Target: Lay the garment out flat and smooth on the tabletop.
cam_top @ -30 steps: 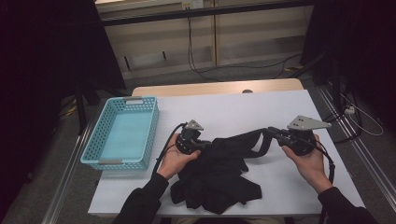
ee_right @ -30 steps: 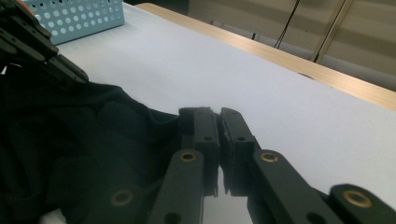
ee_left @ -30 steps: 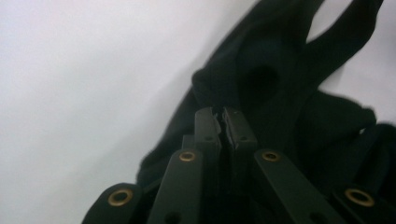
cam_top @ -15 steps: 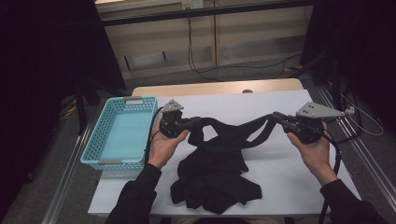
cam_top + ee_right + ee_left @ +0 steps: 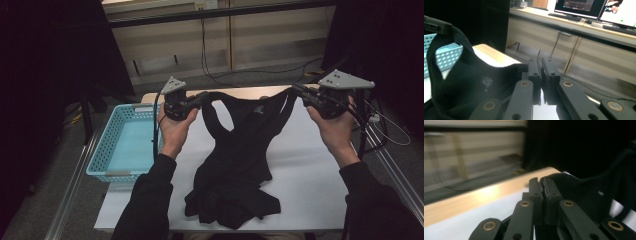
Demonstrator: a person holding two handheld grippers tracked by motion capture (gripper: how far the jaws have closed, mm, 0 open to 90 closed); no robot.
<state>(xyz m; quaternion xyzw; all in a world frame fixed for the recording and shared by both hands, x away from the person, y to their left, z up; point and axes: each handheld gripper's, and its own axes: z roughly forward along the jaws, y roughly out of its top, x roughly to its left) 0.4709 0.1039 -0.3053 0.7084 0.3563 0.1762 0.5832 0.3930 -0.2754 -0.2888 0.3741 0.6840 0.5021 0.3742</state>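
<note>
High view: black tank top [image 5: 235, 165] held up by its two shoulder straps, spread between both grippers above the far half of the table [image 5: 305, 170]. Upper part off the surface, neckline sagging between the straps; lower hem bunched in folds on the white tabletop near the person's edge.

Left gripper [image 5: 200, 101]: raised above the far left corner of the table, fingers clamped shut on the left strap. Left gripper view confirms it: the two black fingers [image 5: 535, 192] pressed together with dark cloth pinched at the tips, more fabric draping away to the right.

Right gripper [image 5: 299, 91]: raised above the far right corner, fingers closed on the other strap. Right gripper view: fingers [image 5: 550, 72] closed at the tips, black cloth running off to the left from them, strap loop curving upward.

Light blue perforated basket [image 5: 116, 150]: sits on the left side of the table, just beside the left forearm, apart from the garment.

Both grippers well apart, roughly level.
</note>
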